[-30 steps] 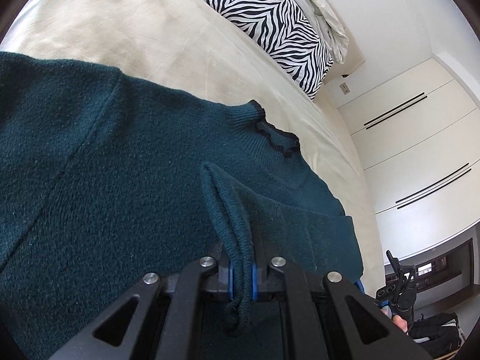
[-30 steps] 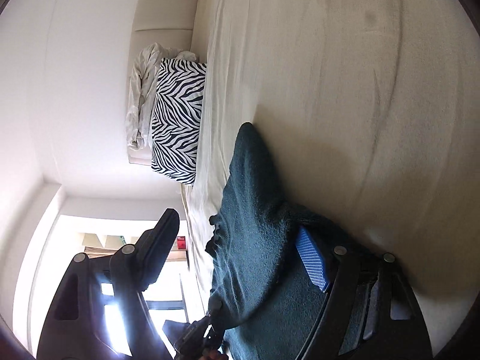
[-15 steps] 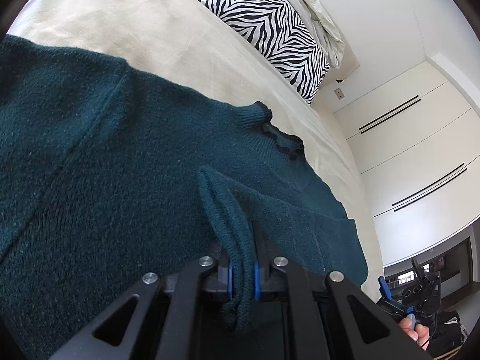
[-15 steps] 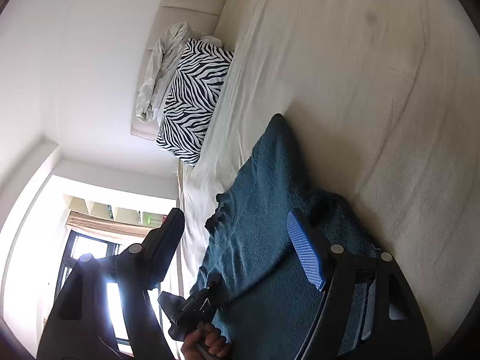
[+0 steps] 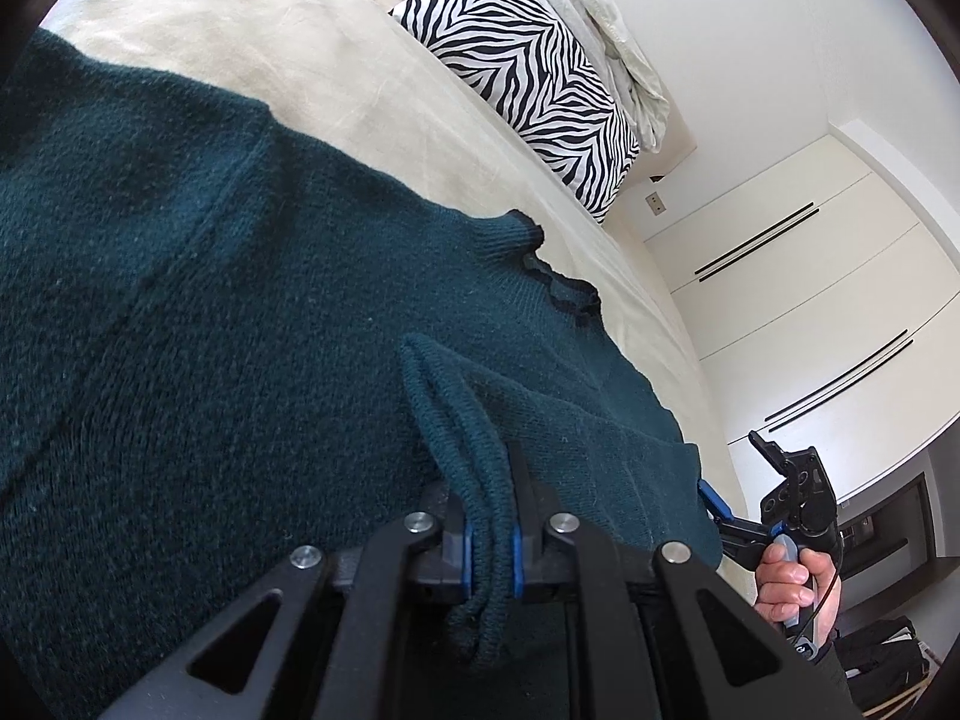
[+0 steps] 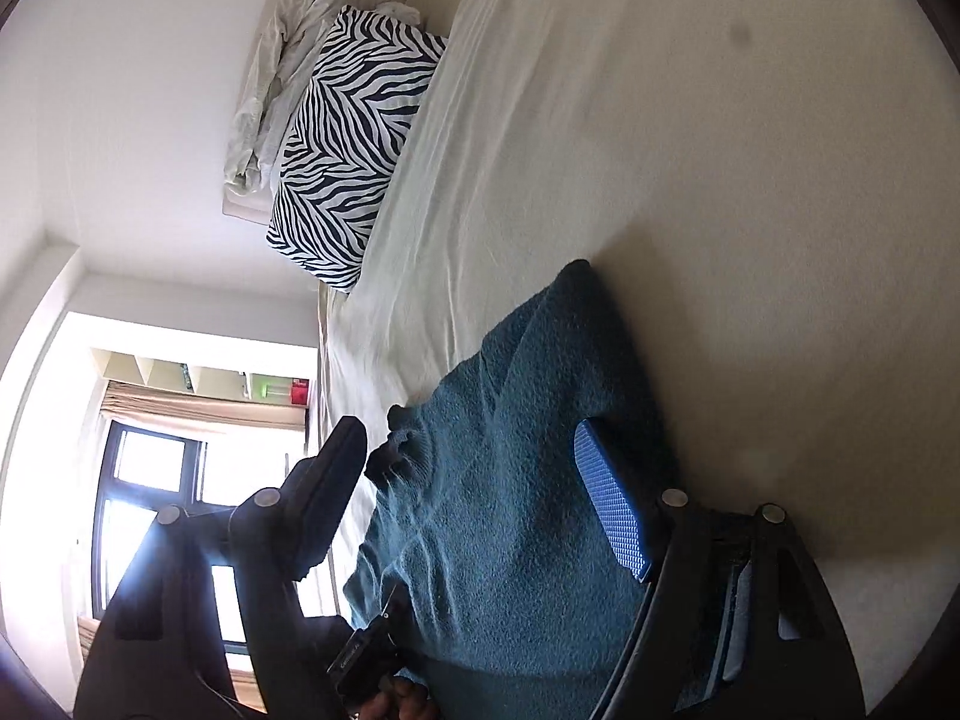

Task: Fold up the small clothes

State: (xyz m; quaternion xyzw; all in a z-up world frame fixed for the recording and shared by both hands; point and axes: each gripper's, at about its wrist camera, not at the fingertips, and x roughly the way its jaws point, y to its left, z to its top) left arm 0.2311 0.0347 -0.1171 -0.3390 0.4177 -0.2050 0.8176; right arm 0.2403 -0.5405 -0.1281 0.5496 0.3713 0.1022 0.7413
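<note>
A dark teal knitted sweater (image 5: 228, 324) lies spread on the cream bed (image 5: 252, 36), its frilled collar (image 5: 558, 282) toward the pillow end. My left gripper (image 5: 489, 534) is shut on a ribbed edge of the sweater, which is bunched up between the blue pads. Off the sweater's right edge, a hand holds my right gripper (image 5: 732, 462). In the right wrist view that gripper (image 6: 468, 429) stands open above the sweater (image 6: 522, 480), with a wide gap between the blue pad (image 6: 606, 504) and the black finger and nothing pinched.
A zebra-print pillow (image 5: 540, 90) and crumpled pale bedding (image 5: 612, 30) lie at the head of the bed. White wardrobe doors (image 5: 810, 300) stand past the bed's far edge. A black bag (image 5: 882, 660) lies on the floor. A bright window (image 6: 156, 510) is beyond the bed.
My right gripper has drawn back from the sweater's edge, risen and rolled, staying open; it now shows more fully in the left wrist view. My left gripper keeps its hold.
</note>
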